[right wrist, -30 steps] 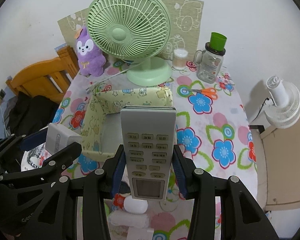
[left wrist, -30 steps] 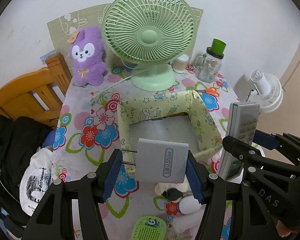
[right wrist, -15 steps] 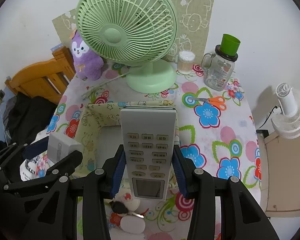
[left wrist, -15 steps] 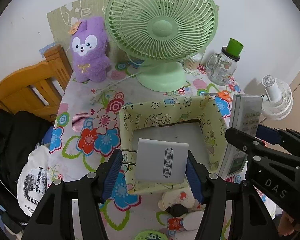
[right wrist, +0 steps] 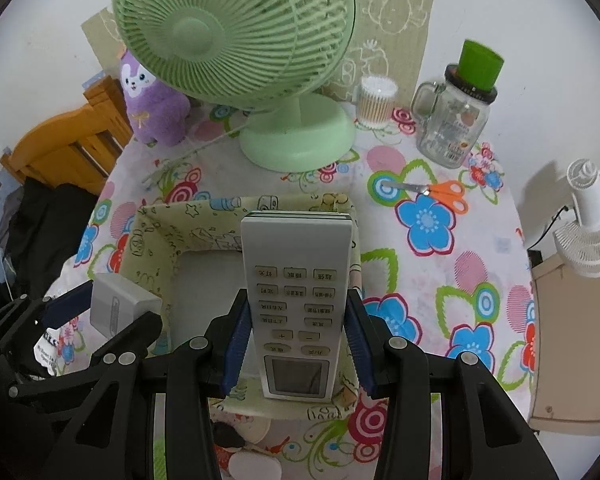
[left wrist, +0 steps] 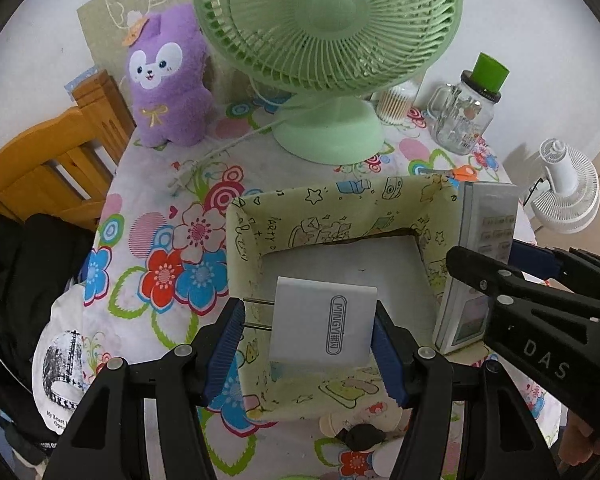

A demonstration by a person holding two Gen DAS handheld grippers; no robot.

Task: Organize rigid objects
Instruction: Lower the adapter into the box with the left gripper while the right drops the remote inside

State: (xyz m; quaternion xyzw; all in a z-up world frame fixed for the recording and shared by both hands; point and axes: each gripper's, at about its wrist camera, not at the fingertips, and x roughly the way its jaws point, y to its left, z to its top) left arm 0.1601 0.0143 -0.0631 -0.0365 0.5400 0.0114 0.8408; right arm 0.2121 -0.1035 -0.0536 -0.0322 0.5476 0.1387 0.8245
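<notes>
Both grippers have descended over the fabric box (left wrist: 256, 248); we keep left gripper (left wrist: 308, 344) clamped on the charger (left wrist: 324, 320) and right gripper (right wrist: 296, 340) on the remote (right wrist: 296, 280), lowering each seemingly inside before releasing.

- The big mint-green plastic desk fan (left wrist: 328, 40) is cut off by the top edge in both wrist views.
- The small cream and black thing (left wrist: 360, 432) below the yellow-green cartoon-print fabric box (left wrist: 252, 240) is half hidden, unidentifiable.
- The grey remote control (right wrist: 298, 300) has button labels too small to read.
</notes>
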